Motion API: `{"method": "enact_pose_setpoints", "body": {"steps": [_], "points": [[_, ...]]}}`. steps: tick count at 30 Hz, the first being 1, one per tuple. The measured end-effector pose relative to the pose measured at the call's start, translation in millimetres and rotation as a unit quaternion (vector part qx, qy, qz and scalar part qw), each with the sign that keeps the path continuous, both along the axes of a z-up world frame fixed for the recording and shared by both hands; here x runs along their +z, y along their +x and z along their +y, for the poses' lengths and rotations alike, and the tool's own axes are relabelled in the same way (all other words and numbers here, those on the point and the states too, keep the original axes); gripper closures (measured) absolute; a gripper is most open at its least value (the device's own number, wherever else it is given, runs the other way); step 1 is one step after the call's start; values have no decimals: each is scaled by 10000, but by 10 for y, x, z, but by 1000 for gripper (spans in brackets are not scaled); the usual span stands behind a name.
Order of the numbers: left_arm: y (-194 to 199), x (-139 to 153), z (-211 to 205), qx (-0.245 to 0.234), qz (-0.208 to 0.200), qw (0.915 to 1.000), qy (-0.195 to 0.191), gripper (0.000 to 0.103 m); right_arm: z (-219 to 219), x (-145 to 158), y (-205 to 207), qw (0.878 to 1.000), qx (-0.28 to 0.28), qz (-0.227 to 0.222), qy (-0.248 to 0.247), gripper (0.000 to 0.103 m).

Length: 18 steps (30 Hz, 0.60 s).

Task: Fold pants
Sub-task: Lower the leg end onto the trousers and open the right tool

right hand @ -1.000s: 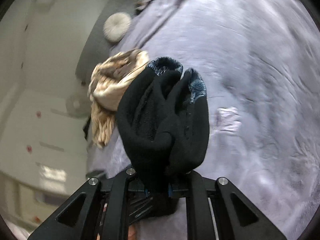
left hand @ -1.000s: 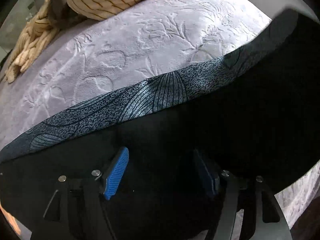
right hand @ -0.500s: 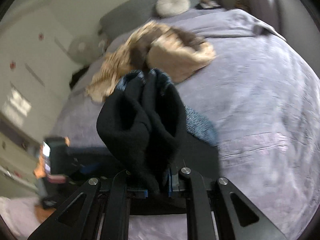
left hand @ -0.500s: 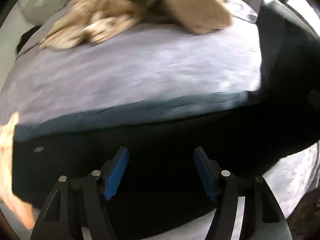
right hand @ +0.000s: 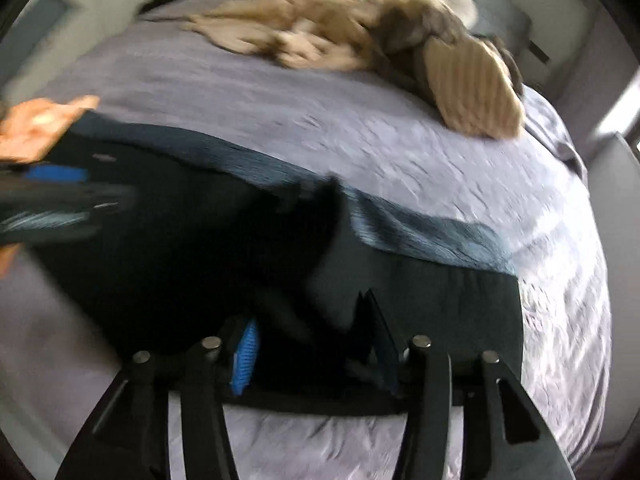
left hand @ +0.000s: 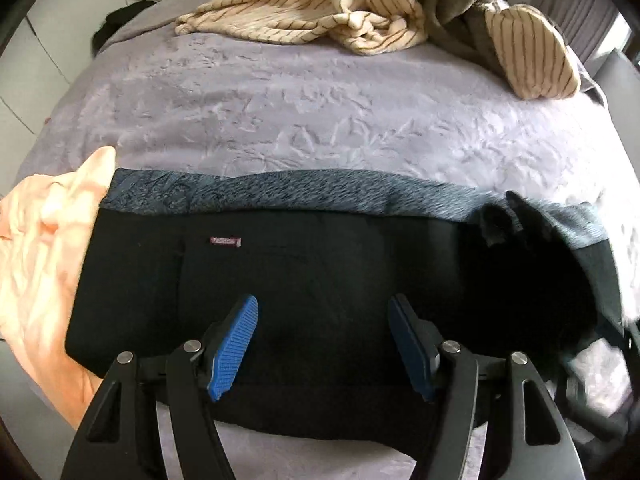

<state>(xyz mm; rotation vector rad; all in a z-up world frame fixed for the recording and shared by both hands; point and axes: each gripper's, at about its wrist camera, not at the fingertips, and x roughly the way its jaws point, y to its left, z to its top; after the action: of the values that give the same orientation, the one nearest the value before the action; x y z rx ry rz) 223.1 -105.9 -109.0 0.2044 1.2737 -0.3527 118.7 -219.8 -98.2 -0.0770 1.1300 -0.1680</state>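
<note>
Lavender bedspread (left hand: 320, 112) with an embossed leaf pattern covers the bed and serves as the working surface in both views. Black pants (left hand: 304, 280) lie flat across the near part of the bedspread, stretched from side to side, with a band of blue-grey patterned fabric (left hand: 304, 194) showing along their far edge and a small reddish label (left hand: 226, 241) on the black cloth just nearer than that band. At one end of the pants a layer of black fabric is turned back over itself, forming a dark rumpled fold (left hand: 532, 264). Touching the opposite end of the pants lies a peach cloth (left hand: 44, 264). Beyond the pants, well apart from them at the far side of the bedspread, sits a heap of cream striped clothing (left hand: 360, 8) mixed with grey pieces. Left gripper (left hand: 322, 340) sits over the near half of the pants with its blue-padded fingers (left hand: 234, 346) spread wide and nothing between them. Right gripper (right hand: 316, 350), seen in a motion-blurred view, is over the near edge of the pants (right hand: 420, 288) beside the dark fold; its jaws stand apart, and black cloth lies in the gap without being clamped. The left gripper appears as a blurred dark shape with a blue pad at the far end of the pants in the right wrist view.
</note>
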Motion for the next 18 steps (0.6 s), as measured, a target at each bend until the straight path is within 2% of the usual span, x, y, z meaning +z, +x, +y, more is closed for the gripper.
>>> {"method": "enact_pose_setpoints", "body": {"steps": [1, 3, 4, 5, 6, 8, 11, 14, 18], "points": [[9, 8, -34, -44, 50, 9999, -80, 34, -46, 116, -93, 9991, 75, -90, 415, 47], [-57, 52, -147, -263, 284, 9985, -387, 34, -304, 243, -233, 9897, -190, -245, 1399, 47], [-88, 59, -205, -370, 403, 9971, -536, 34, -522, 263, -332, 9780, -560, -320, 1983, 47], [-121, 63, -276, -502, 554, 9946, -720, 34, -865, 231, -469, 9551, -1193, -383, 2686, 47], [-161, 59, -369, -633, 704, 9912, -928, 34, -1054, 173, -555, 9382, -1555, -397, 3067, 47], [-218, 40, -518, -796, 904, 9858, -1166, 34, -1545, -57, -832, 8726, -2480, -426, 4186, 47], [-307, 15, -746, -952, 1124, 9799, -1348, 34, -1835, -261, -1046, 8198, -3007, -523, 4846, 45], [-329, -37, -928, -1068, 1279, 9753, -1452, 34, -1940, -421, -1140, 7746, -3250, -767, 5371, 45], [-292, -288, -1083, -1037, 1642, 9723, -1301, 35, -1935, -636, -1066, 7487, -3437, -722, 5622, 45]]}}
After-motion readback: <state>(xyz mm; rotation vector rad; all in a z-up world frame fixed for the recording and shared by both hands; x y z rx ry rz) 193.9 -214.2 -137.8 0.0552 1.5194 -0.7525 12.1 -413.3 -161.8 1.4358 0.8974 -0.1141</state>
